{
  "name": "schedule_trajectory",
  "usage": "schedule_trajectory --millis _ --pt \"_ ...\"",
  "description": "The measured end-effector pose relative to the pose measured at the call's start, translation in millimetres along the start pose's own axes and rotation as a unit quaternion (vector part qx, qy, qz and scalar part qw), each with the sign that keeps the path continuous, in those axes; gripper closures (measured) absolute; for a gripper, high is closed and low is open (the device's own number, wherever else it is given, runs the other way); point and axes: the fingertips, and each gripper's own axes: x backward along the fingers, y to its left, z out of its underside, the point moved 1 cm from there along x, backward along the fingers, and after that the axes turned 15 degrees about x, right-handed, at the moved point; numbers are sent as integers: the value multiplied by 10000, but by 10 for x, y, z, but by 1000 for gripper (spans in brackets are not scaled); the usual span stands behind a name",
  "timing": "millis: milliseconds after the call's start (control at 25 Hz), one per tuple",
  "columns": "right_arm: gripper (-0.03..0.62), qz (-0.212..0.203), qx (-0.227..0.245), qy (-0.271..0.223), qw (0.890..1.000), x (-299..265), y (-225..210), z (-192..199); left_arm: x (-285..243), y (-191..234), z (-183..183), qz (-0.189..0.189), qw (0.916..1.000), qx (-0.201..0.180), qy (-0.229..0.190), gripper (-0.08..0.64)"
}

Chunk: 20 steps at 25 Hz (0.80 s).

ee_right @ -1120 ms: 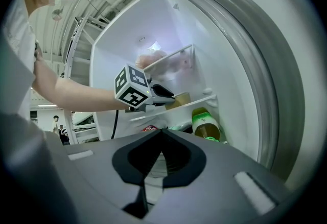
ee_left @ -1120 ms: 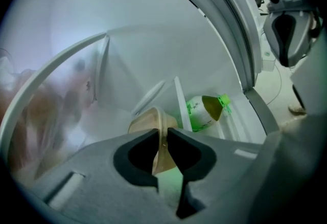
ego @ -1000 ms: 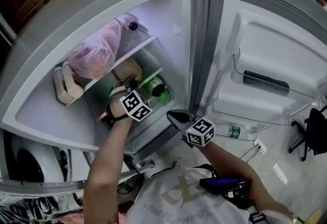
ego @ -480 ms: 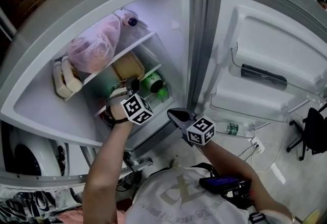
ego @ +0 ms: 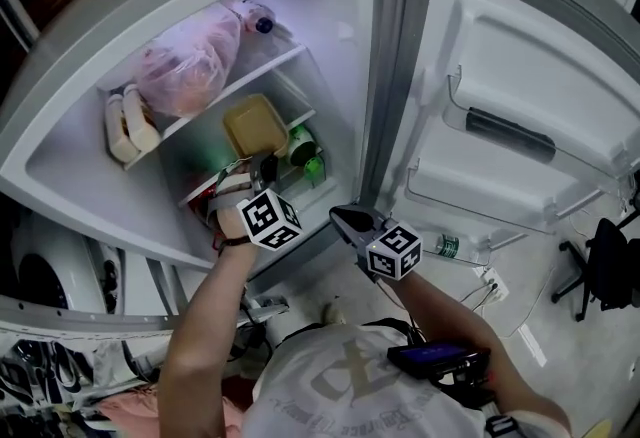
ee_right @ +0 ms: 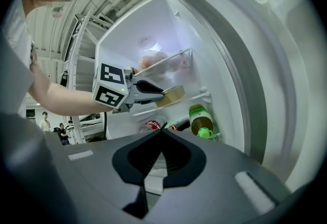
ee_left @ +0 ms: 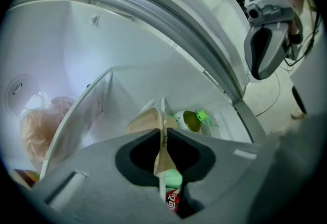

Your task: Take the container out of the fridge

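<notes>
A tan, flat container stands tilted at the front of the fridge's middle shelf. My left gripper is shut on its near edge. In the left gripper view the container runs edge-on between the closed jaws of that gripper. My right gripper hangs outside the fridge, below the shelf front, shut with nothing in it. The right gripper view shows that gripper with its jaws together, and beyond it the left gripper pinching the container.
A pink bag and a bottle lie on the top shelf. A green bottle and red cans lie on the lower shelf beside the container. The open door with its empty racks stands at the right.
The left gripper has drawn the container out and up from the shelf. More of its tan face shows now. The right gripper has hardly moved.
</notes>
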Motion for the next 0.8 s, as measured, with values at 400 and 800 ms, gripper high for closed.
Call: schedule_trajectory --millis 400,800 --pt "584 -156 185 210 9995 420 179 107 533 -458 36 45 9999 148 22 514" --pt "584 -129 390 261 9988 800 378 93 1141 -941 74 63 9999 89 -50 514"
